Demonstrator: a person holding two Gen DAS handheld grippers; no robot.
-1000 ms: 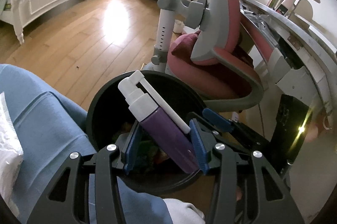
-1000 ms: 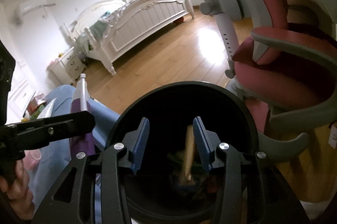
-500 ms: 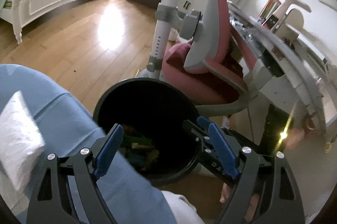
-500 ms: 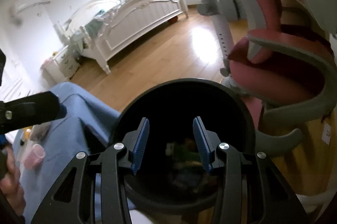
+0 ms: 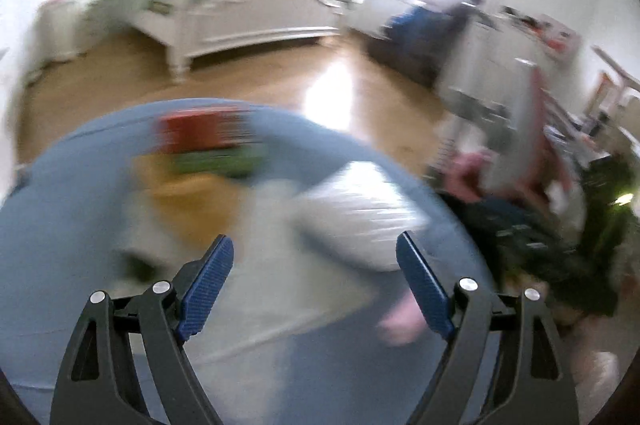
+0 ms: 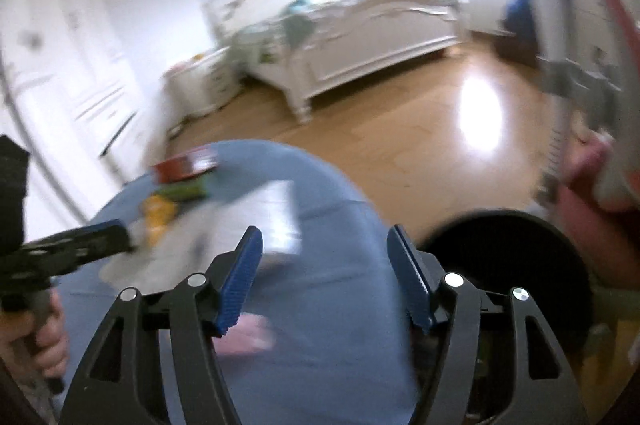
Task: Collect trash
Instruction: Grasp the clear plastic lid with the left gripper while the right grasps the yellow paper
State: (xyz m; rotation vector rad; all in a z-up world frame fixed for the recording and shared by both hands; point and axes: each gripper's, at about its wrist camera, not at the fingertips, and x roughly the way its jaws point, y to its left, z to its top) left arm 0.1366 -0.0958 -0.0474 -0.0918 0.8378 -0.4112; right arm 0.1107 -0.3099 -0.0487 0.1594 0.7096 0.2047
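While both views are motion-blurred, the left claw [image 5: 315, 285] reads wide, nothing between its blue ribbed pads [image 5: 206, 287]. Right claw [image 6: 325, 275] is mid-opening, also empty between the pads. Both hang over a round desk with a light-blue cloth [image 6: 340, 305].

Trash on the desk: a red flat pack [image 5: 202, 133] at the far left edge, a green wrapper [image 5: 218, 163] just near of it, a yellow-orange wrapper [image 5: 188, 203] nearer still, a white crinkled plastic bag [image 5: 360, 221] right of those, and a small pink item [image 5: 400, 325] near the right pad; too blurred to identify further.

Black round trash bin [image 6: 504, 265] sits on the wooden floor [image 6: 400, 141] just right of the desk, beside a pink-and-grey chair [image 6: 592, 185]. White bed [image 6: 372, 41] stands far back.
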